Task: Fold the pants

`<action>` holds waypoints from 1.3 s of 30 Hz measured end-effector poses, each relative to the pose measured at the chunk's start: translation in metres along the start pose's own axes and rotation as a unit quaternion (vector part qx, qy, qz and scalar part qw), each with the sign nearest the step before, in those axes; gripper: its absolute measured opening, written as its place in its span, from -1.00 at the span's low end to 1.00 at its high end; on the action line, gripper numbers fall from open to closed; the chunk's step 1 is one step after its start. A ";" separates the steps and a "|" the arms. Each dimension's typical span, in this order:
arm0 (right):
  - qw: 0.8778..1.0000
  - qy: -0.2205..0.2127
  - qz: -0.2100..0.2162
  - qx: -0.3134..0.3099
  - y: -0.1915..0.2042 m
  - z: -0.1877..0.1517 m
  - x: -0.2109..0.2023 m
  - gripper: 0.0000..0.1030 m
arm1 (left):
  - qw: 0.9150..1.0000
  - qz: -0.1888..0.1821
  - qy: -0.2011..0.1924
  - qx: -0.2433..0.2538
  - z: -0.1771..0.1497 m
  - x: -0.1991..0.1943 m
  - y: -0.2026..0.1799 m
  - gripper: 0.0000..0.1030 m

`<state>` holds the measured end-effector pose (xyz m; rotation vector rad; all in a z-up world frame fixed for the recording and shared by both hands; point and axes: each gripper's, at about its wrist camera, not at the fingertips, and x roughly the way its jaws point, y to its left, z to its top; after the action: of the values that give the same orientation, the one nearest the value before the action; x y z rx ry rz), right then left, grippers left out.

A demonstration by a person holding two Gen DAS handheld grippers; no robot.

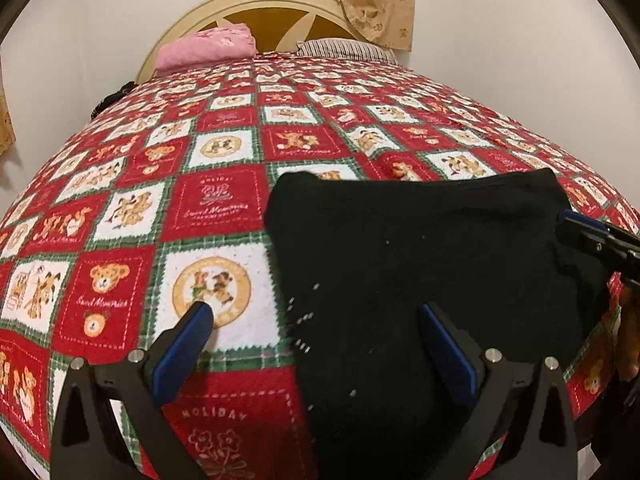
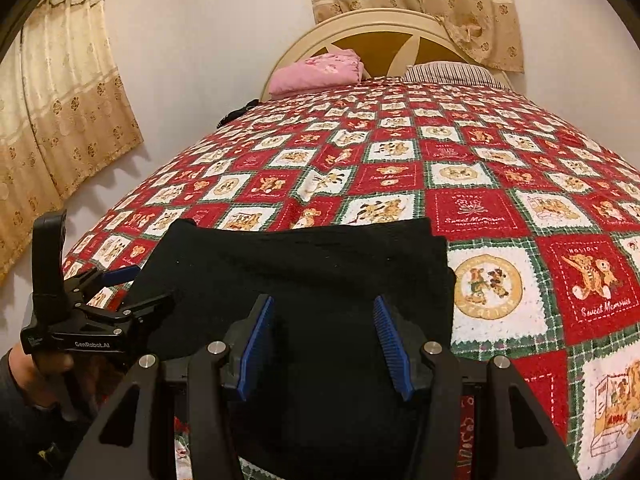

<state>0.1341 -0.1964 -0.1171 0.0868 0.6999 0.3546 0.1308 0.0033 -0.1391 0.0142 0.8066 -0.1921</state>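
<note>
Black pants lie folded into a compact rectangle on the red patchwork bedspread, near the bed's front edge; they also show in the right wrist view. My left gripper is open and straddles the pants' left edge, one finger over the bedspread, one over the cloth. It shows from the side in the right wrist view. My right gripper is open just above the pants' near middle. Its tip shows in the left wrist view at the pants' right edge.
A pink folded cloth and a striped pillow lie at the cream headboard. Beige curtains hang on the left wall and behind the headboard. A dark object sits at the bed's far left edge.
</note>
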 end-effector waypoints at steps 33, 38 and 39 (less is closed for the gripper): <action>0.992 0.026 0.032 0.116 -0.051 -0.007 -0.002 -0.27 | 0.994 -0.106 0.017 -0.035 0.005 0.009 0.011 0.29; 0.993 0.014 0.037 0.111 -0.045 -0.007 -0.008 -0.41 | 0.991 -0.128 0.013 -0.041 0.004 0.008 0.011 -0.09; 0.994 0.010 0.035 0.105 -0.042 -0.006 -0.011 -0.43 | 0.991 -0.129 0.012 -0.043 0.004 0.007 0.013 -0.20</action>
<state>0.1343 -0.2395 -0.1228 0.3091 0.7534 0.3487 0.1404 0.0143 -0.1418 -0.1710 0.8393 -0.4024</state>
